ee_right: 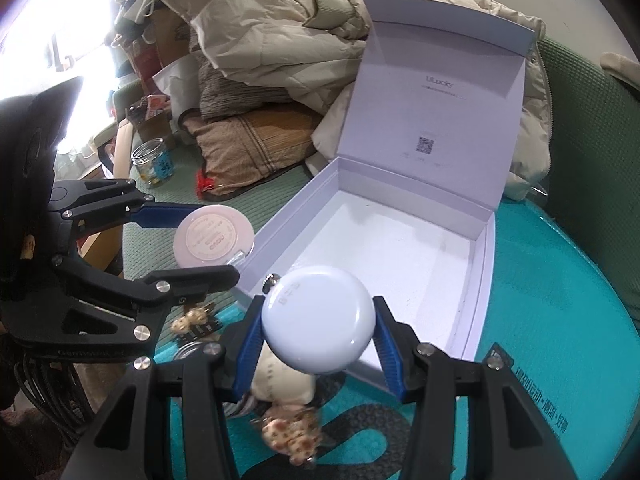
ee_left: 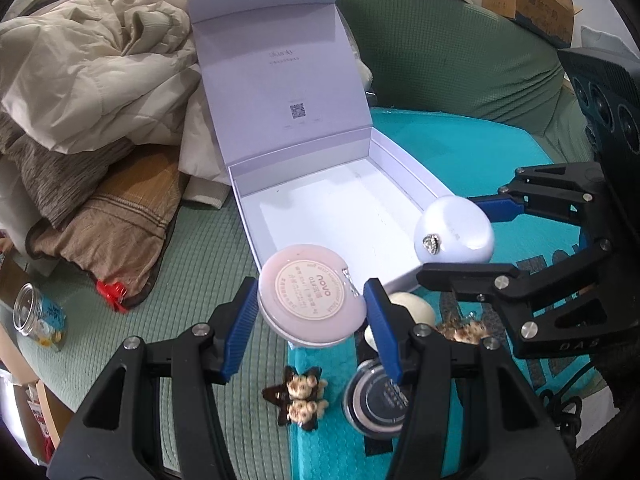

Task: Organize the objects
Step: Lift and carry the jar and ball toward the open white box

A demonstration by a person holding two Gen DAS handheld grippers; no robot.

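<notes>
An open white gift box (ee_left: 332, 208) with its lid up lies on a teal mat; it also shows in the right wrist view (ee_right: 404, 248). My left gripper (ee_left: 312, 316) is shut on a round pink compact (ee_left: 310, 300), held at the box's near edge. It shows in the right wrist view too (ee_right: 214, 240). My right gripper (ee_right: 320, 328) is shut on a round pale blue case (ee_right: 318, 322) at the box's near corner. The case has a small clasp (ee_left: 431, 243) in the left wrist view.
A dark round compact (ee_left: 376, 404), a star hair clip (ee_left: 298, 398), a cream plush (ee_left: 412, 308) and a bear clip (ee_right: 288, 432) lie on the teal mat (ee_right: 540, 320). Piled clothes (ee_left: 88, 80) and a glass jar (ee_left: 38, 316) lie to the left on the green sofa.
</notes>
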